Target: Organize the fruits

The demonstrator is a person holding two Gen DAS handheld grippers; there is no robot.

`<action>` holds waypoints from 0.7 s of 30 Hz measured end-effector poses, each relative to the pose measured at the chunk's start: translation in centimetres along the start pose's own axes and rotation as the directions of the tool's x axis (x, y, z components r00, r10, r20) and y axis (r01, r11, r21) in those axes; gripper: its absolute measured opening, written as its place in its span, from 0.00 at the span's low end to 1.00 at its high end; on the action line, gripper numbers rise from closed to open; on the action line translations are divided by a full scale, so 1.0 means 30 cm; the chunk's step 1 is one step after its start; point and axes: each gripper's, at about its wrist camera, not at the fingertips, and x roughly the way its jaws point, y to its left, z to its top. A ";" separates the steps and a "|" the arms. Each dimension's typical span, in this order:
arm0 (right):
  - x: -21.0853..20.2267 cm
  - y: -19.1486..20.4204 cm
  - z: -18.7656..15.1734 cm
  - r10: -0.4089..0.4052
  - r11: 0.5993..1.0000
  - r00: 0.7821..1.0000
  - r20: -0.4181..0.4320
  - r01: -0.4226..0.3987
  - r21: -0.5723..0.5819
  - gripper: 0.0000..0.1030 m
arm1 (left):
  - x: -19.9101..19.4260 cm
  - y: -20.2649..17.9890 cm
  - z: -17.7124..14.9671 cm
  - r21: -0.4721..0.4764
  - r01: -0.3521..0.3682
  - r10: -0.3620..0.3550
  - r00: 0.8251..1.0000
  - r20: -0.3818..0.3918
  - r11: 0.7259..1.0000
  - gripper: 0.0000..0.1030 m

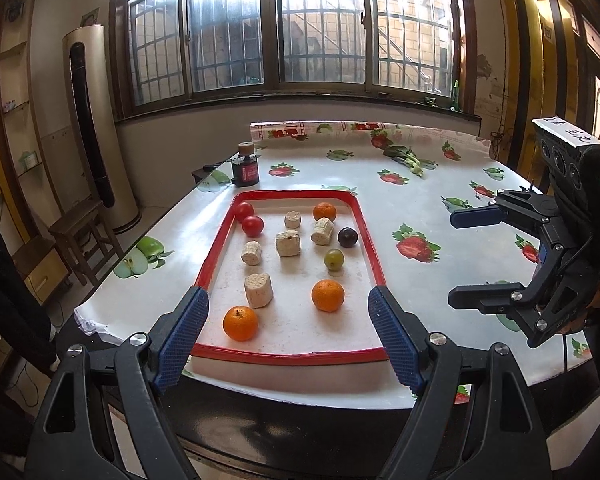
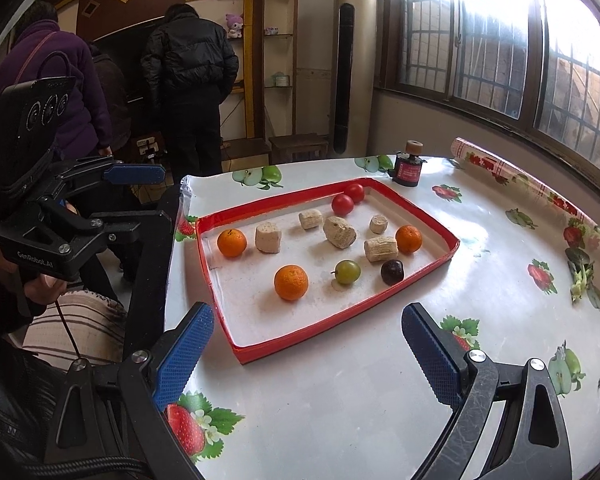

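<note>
On the bench [image 1: 400,184], in the left wrist view, a red-rimmed tray [image 1: 214,258] was seen holding three oranges [image 1: 327,295], two tomatoes [image 1: 253,226], a green fruit [image 1: 334,259], a dark plum [image 1: 347,237] and pale chunks [image 1: 259,290]. The left hand-held gripper [image 1: 288,332] was held wide and empty at the tray's near edge. In the right wrist view, the right hand-held gripper [image 2: 306,350] was likewise spread wide, empty, near the tray's [image 2: 420,208] near corner.

Three oranges [image 1: 240,323], two tomatoes [image 1: 253,225], five beige chunks [image 1: 259,290], one green fruit [image 1: 334,259], one dark plum [image 1: 347,237], one tray [image 1: 216,252]
</note>
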 end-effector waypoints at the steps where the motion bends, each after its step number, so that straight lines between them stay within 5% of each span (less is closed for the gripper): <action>1: -0.002 0.006 -0.002 -0.003 1.000 1.000 0.001 0.003 -0.008 0.93 | -0.005 0.002 -0.003 -0.001 -0.006 0.006 1.000 0.001 1.000 0.80; 21: -0.007 0.056 -0.026 0.011 0.999 1.000 -0.001 -0.011 -0.044 0.93 | -0.030 0.037 -0.035 -0.044 -0.010 0.010 1.000 -0.003 0.999 0.80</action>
